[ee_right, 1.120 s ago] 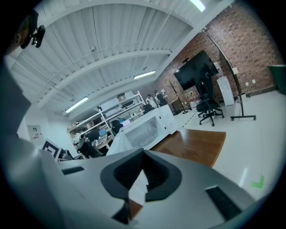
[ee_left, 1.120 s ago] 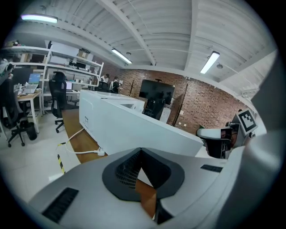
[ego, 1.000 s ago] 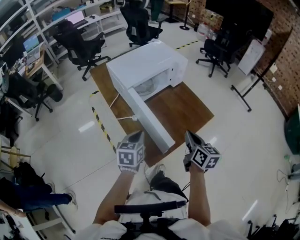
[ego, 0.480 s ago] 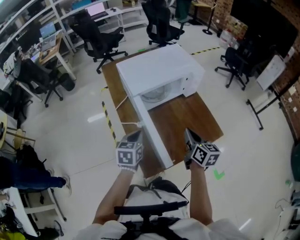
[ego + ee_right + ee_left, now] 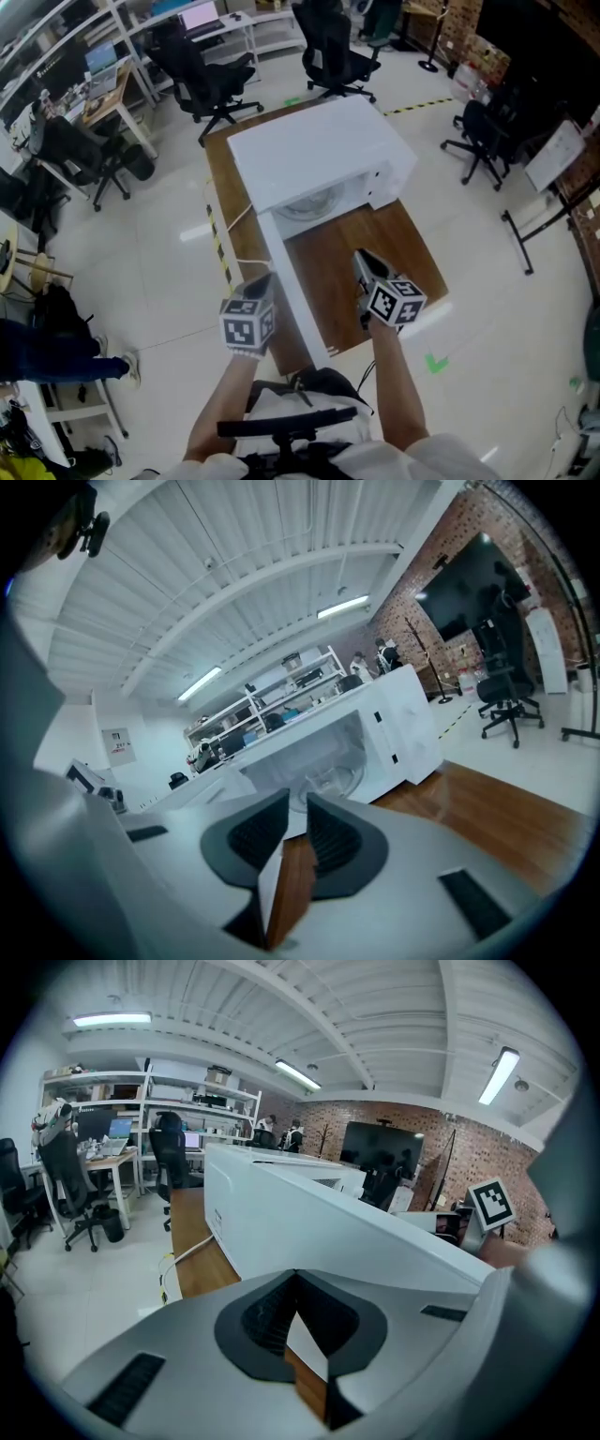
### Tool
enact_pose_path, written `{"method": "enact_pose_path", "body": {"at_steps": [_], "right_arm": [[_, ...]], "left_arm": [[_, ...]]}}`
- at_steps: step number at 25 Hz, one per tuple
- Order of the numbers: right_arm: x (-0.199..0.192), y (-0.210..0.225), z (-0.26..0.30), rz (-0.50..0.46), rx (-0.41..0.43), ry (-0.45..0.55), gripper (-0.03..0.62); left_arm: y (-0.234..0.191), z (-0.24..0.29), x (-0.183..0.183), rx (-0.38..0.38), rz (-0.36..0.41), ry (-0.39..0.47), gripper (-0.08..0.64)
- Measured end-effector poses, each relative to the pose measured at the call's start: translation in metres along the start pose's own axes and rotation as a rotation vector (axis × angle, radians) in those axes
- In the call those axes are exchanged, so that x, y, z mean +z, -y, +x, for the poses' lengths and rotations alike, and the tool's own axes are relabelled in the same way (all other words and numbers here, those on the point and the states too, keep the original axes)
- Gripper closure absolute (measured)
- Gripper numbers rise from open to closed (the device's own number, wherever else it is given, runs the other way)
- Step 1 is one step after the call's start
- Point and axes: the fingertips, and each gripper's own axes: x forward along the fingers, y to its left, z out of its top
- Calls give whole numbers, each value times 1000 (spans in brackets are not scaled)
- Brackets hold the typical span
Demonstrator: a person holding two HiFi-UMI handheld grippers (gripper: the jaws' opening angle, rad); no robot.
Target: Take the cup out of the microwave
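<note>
The white microwave [image 5: 319, 150] stands on a wooden table [image 5: 375, 253] with its door [image 5: 295, 291] swung open toward me. In the right gripper view a clear cup [image 5: 328, 778] shows faintly on the glass turntable [image 5: 305, 202] inside the cavity. My right gripper [image 5: 362, 258] hangs over the table in front of the cavity. Its jaws [image 5: 298, 803] have just been opening and stand a narrow gap apart with nothing between them. My left gripper [image 5: 265, 279] is on the left, outer side of the door. In its own view the left gripper [image 5: 296, 1275] has its tips together and is empty.
A white power cable [image 5: 234, 217] runs off the table's left side. Yellow-black tape [image 5: 217, 246] marks the floor there. Black office chairs [image 5: 211, 75] and desks stand behind the microwave, with more chairs [image 5: 478, 131] at the right. The table's near edge [image 5: 375, 337] is just ahead of me.
Both grippers have moved forward toward the microwave, the right one farther, out over the table. The microwave and its open door now sit closer in view.
</note>
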Motion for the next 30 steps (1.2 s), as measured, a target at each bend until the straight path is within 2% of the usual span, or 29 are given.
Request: {"method": "enact_pose_path", "body": {"at_steps": [10,13,21,30], "right_arm": [[18,26,108,-108,26,-62,167],[16,28,136,-151,19,-91,121],[2,35,190,-222,20,-152,94],[-5,38,232,-340,-15,-193,89]], "left_arm": [[-14,6,10,66,-49,1,565],[-19,6,11,81,-64,9,565],[-22,10,17,111,-80,28,565],[-47,18,40,155,-47,25,566]]}}
